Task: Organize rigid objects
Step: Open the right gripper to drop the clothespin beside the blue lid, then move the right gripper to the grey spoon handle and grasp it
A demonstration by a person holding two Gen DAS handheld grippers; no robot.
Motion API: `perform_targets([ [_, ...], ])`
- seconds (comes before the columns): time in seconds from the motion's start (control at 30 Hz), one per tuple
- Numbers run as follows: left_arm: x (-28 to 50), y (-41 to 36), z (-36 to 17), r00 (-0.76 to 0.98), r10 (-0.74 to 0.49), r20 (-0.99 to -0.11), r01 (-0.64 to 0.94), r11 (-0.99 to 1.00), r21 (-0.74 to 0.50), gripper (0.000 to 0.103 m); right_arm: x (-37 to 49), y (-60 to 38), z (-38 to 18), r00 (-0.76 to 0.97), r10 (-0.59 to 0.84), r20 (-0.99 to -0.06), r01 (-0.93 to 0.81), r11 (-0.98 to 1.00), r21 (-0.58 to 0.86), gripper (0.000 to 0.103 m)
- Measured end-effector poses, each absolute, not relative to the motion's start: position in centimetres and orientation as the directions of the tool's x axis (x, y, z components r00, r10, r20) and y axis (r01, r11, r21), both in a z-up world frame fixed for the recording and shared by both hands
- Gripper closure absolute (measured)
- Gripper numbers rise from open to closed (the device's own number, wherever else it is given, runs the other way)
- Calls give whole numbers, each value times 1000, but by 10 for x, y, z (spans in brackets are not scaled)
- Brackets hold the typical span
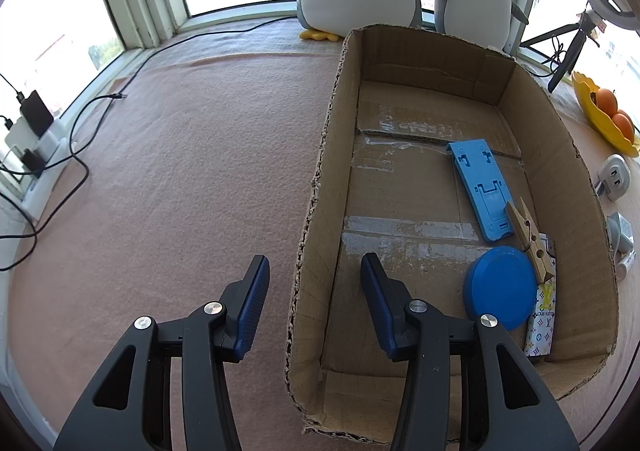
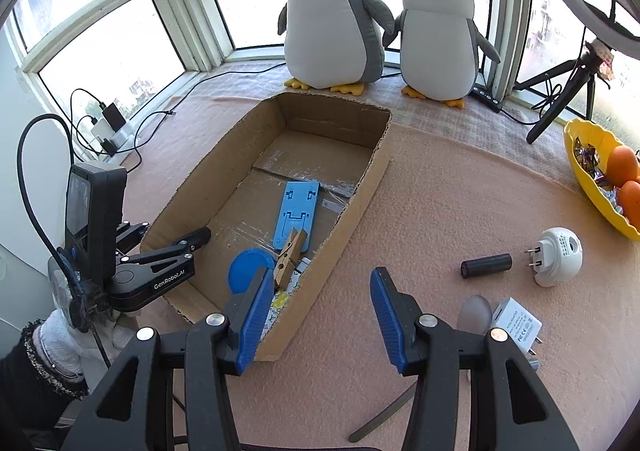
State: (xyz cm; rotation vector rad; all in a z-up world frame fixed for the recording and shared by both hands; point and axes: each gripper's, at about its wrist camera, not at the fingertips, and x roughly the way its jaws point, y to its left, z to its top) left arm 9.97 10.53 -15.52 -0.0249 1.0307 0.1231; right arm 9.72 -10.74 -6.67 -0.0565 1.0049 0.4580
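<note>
The left gripper point(image 1: 314, 283) hangs with its jaws wide and nothing between them — they straddle the left wall of the open brown cardboard box point(image 1: 320, 179), one jaw outside over the pink felt-covered bench point(image 1: 180, 171), the other inside over the taped floor. To the right of those jaws, inside the box, lie a round blue plastic lid point(image 1: 500, 287), a flat light-blue plastic phone stand point(image 1: 480, 191) farther ahead, a wooden clothespin point(image 1: 528, 239) resting across the stand's near end, and a white patterned card point(image 1: 542, 315) against the right wall.

The right gripper point(image 2: 318, 307) also has its jaws wide and bare, the left jaw over the box's near right corner, the right jaw over the bench. Right of these jaws, well apart from the box, sit a short black cylinder point(image 2: 486, 265), a white round plug-in device point(image 2: 558, 261) just beside it, and a white square power adapter point(image 2: 518, 325) nearer the right jaw.
</note>
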Motion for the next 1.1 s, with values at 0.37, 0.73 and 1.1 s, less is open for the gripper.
perform_targets([
  [0.37,100,104,-155,508,94,-856,-113,993,41,56,82,-179,-62,453,316,-834,-306,933,187,54],
  [0.73,100,103,-155,507,102,-856,-108,993,54,56,68,-219,-89,381,311,-871,-199,947,251,55],
  [1.1,100,102,-155,507,100,-856,-109,993,52,56,86,-207,-128,284,368,-885,-138,929,343,56],
])
